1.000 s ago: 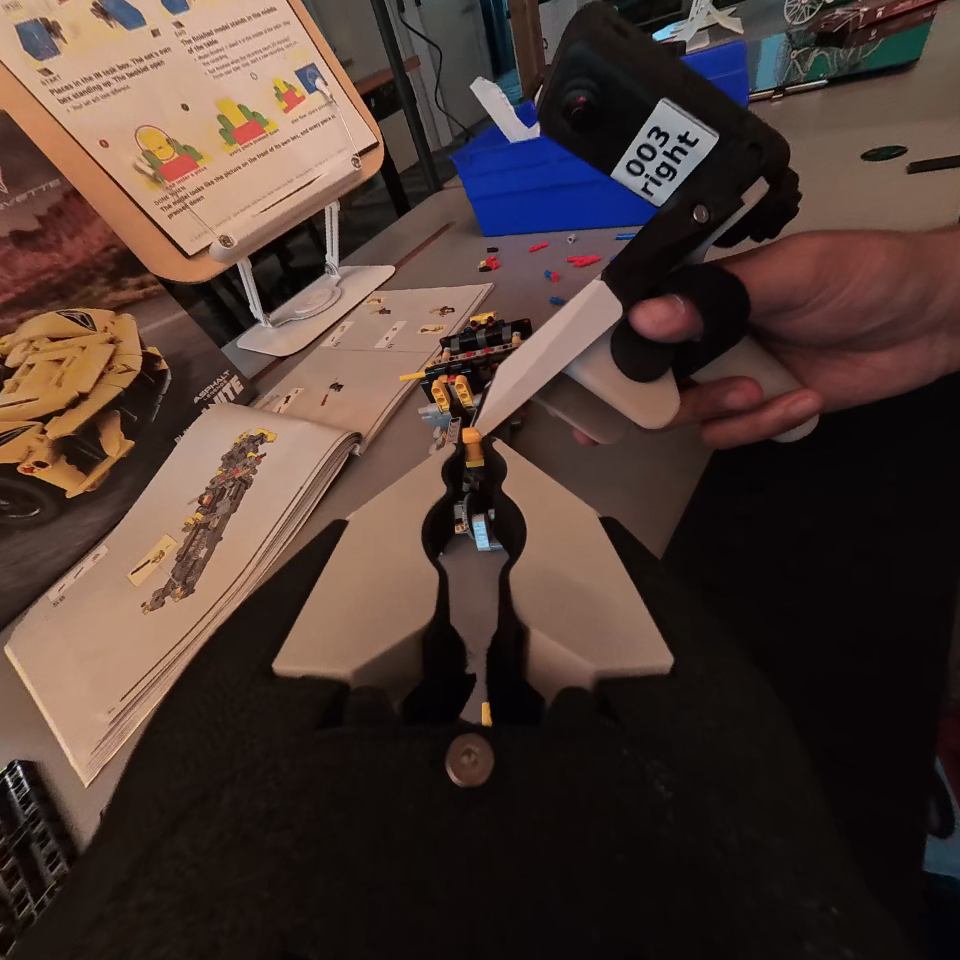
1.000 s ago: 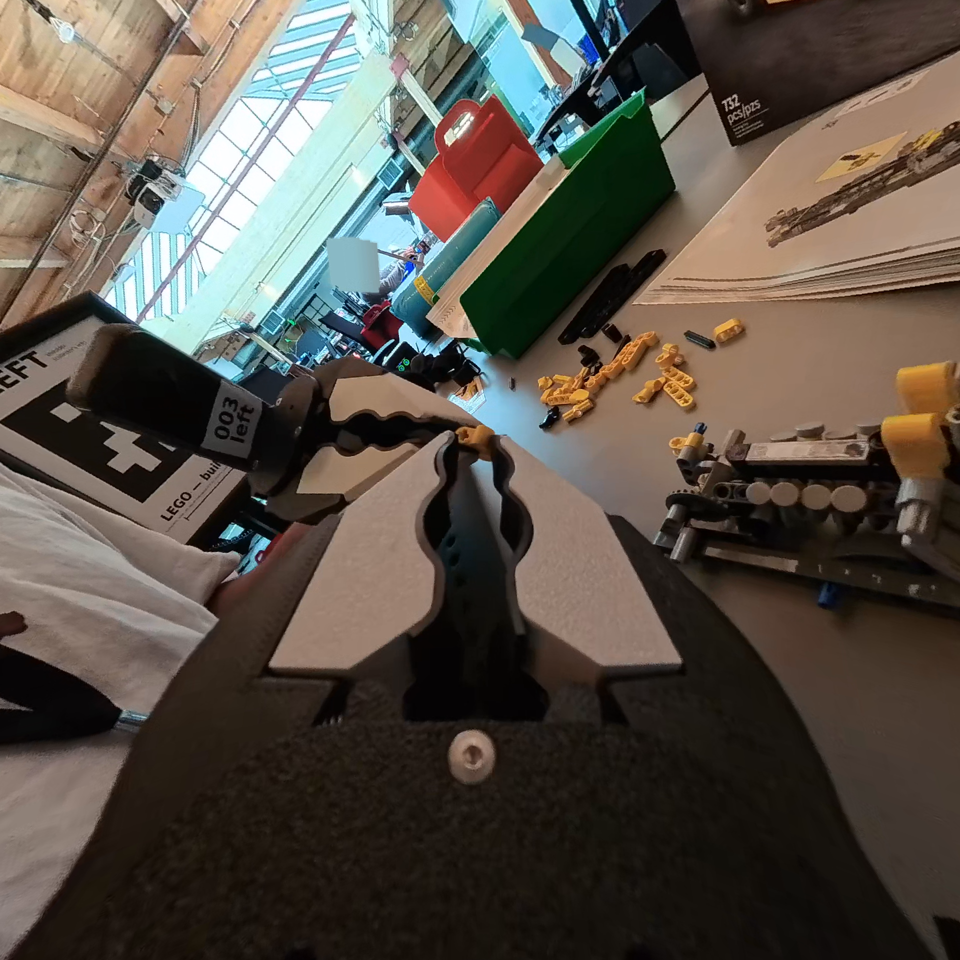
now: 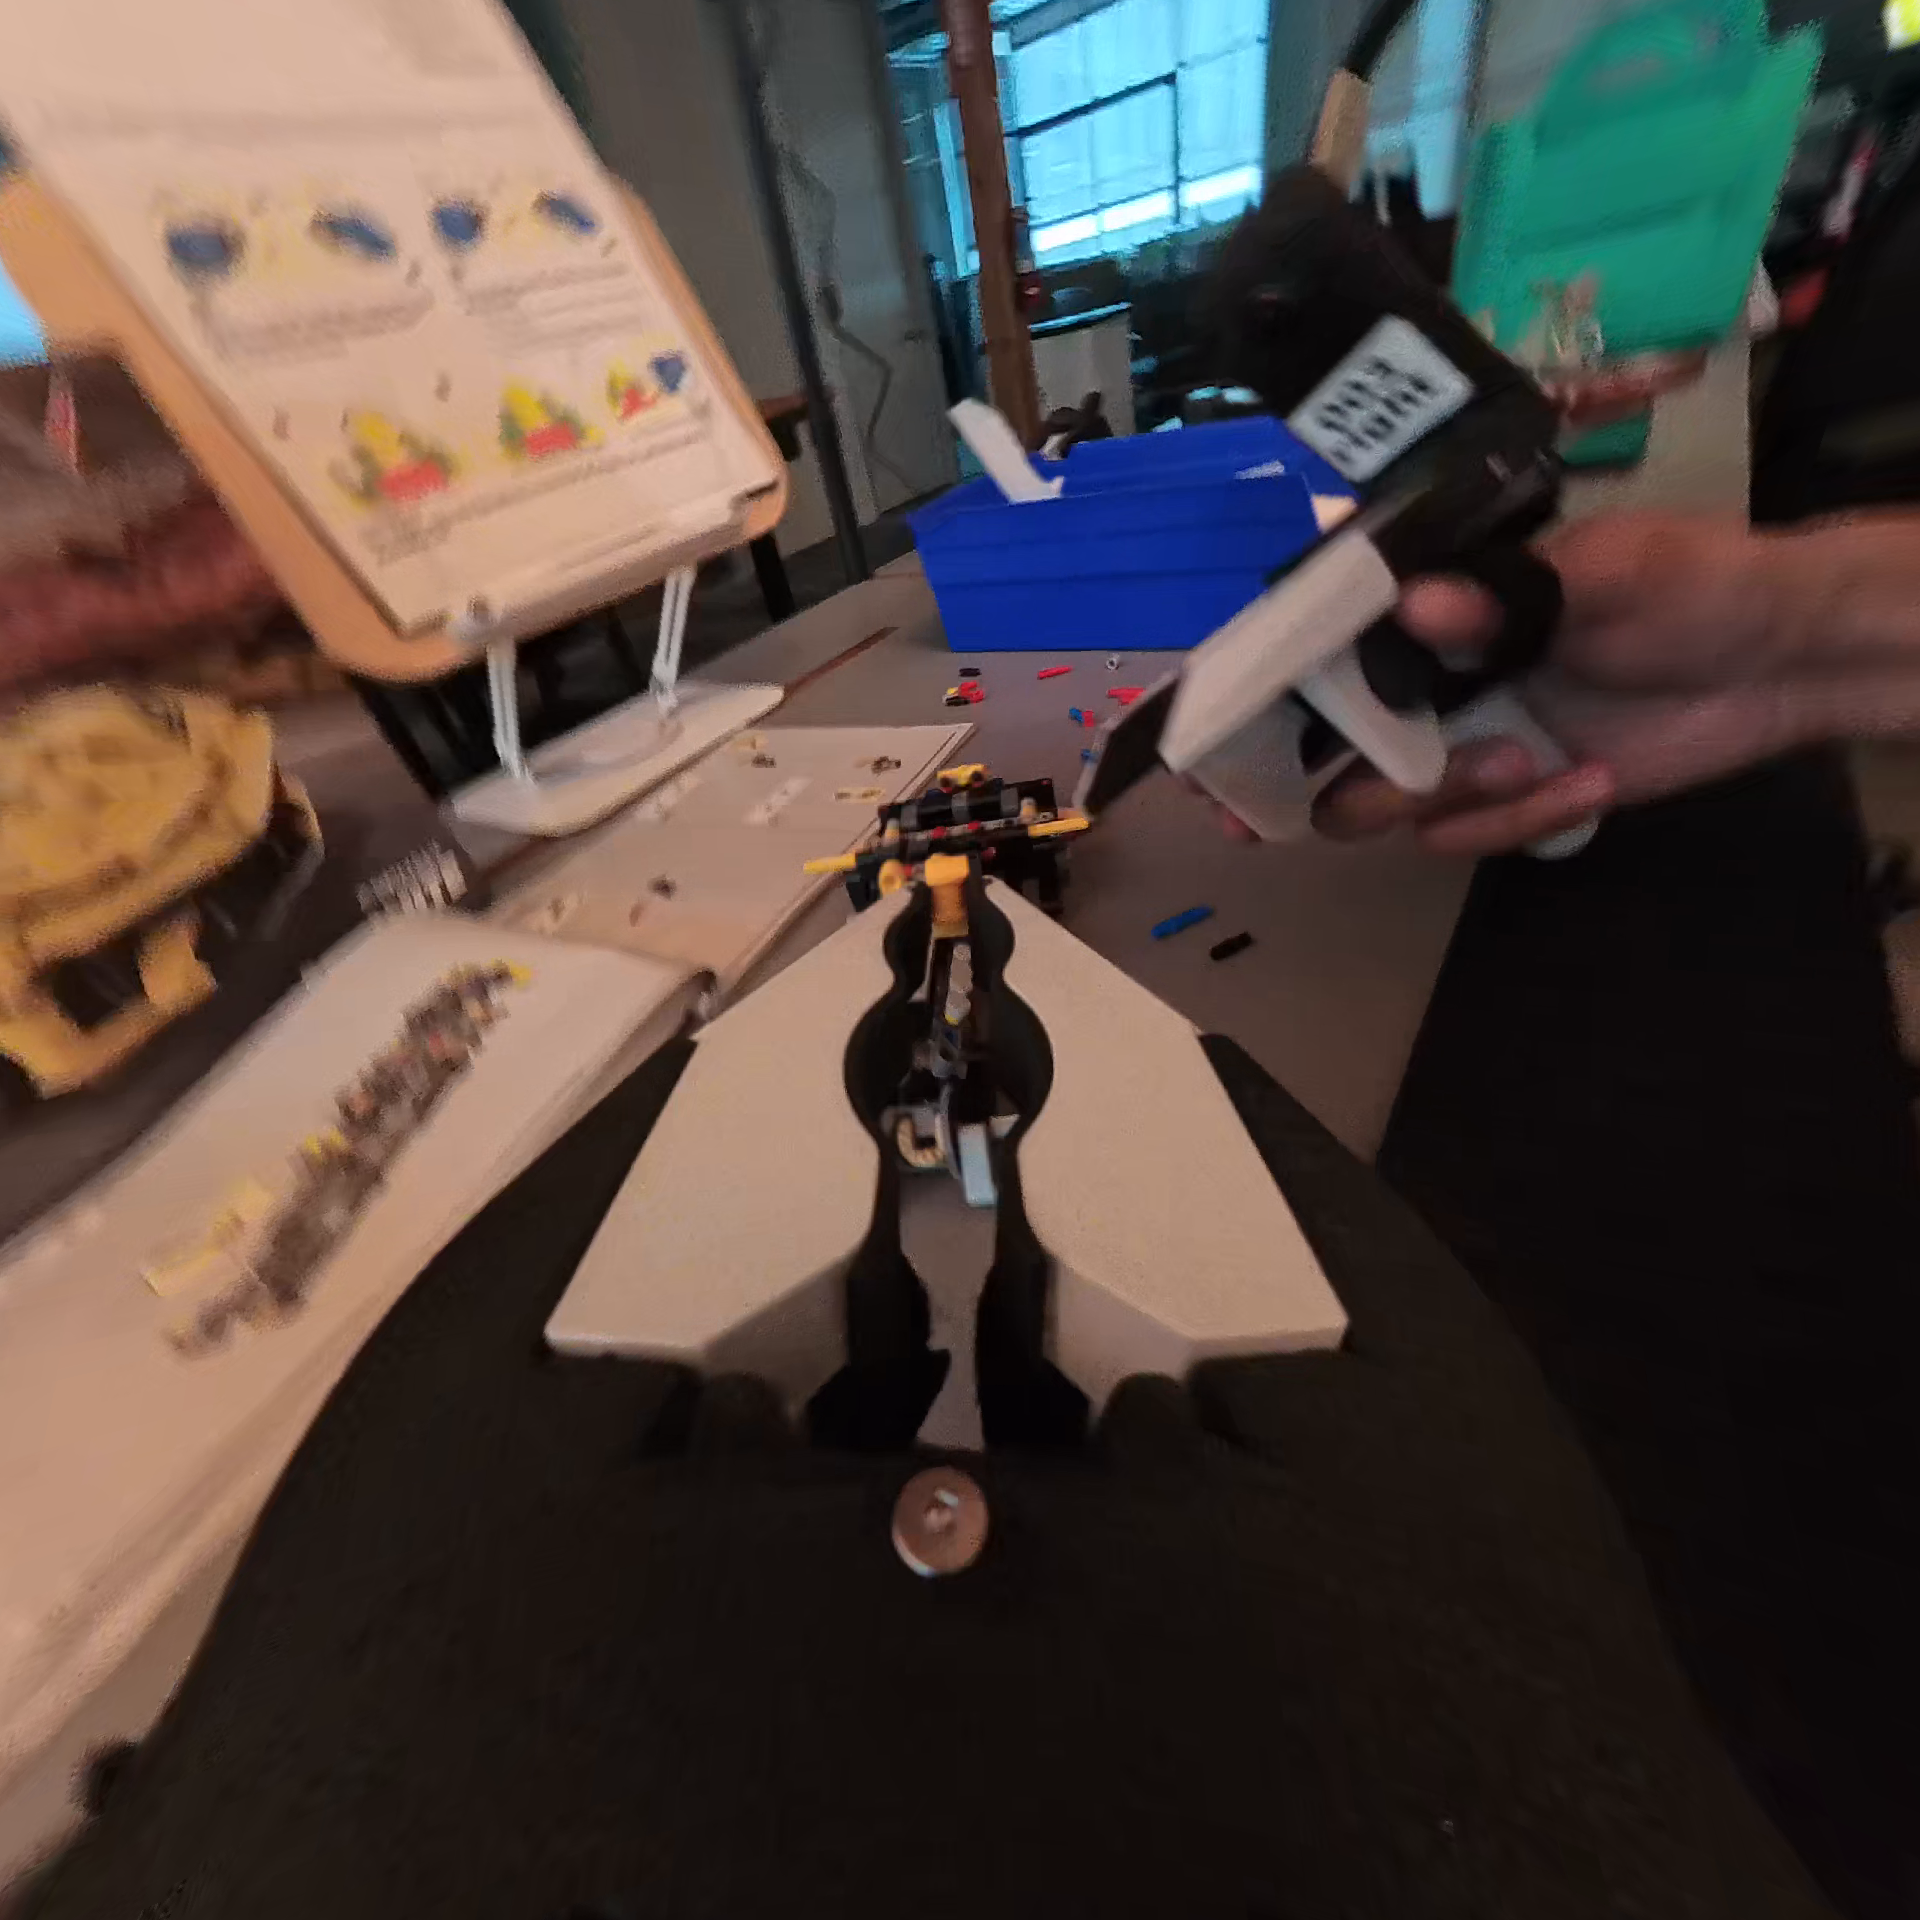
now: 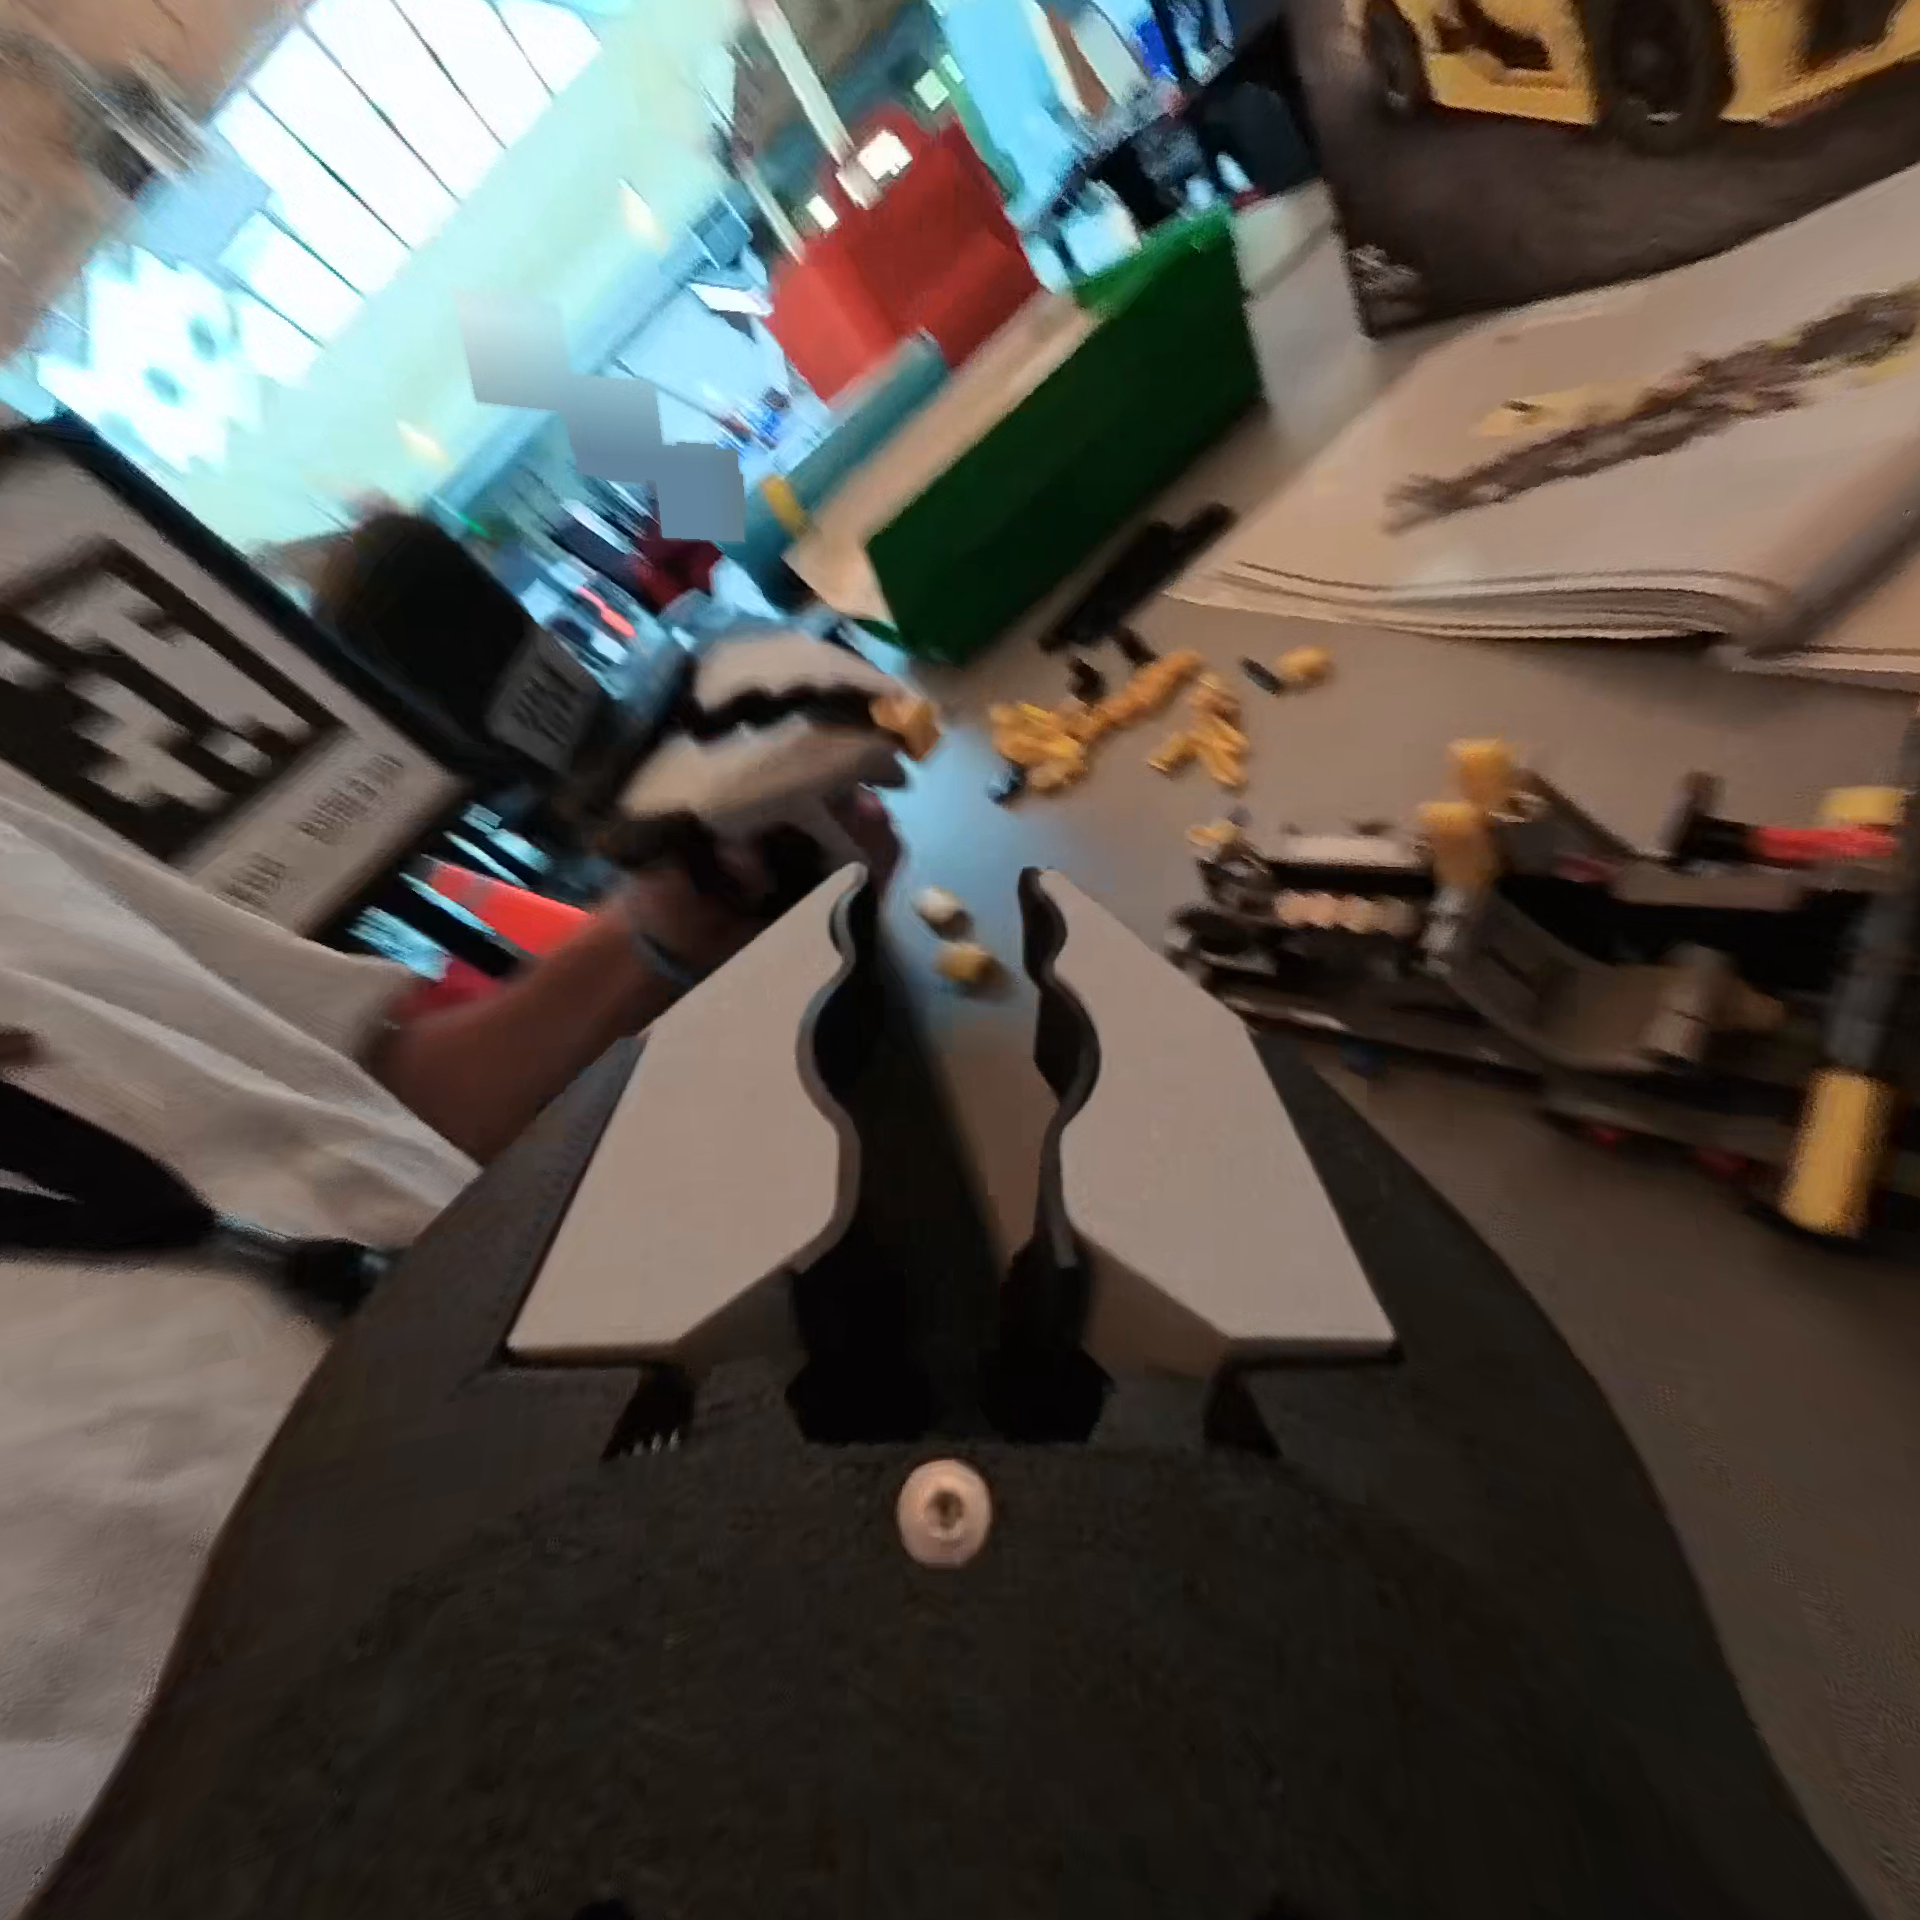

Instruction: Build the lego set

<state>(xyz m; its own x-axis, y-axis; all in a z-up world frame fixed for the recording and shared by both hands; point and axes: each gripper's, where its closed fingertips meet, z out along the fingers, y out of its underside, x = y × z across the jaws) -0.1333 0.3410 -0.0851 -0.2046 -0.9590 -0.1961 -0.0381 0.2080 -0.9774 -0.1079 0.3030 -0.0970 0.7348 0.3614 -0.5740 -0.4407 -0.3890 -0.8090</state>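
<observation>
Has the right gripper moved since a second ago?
Yes. In the left wrist view, the right gripper has pulled back right, away from the small yellow piece, nearer the blue plastic bin, and opened.

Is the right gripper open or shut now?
Open: the right gripper shows a clear gap between its fingertips, with nothing held.

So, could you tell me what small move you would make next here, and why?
Probably carry the left tool forward to seat its small yellow piece on the partly built model. The left tool is shut on that piece just short of the model, while the right tool is open, empty and off to the side, so it seems free to steady the model.
</observation>
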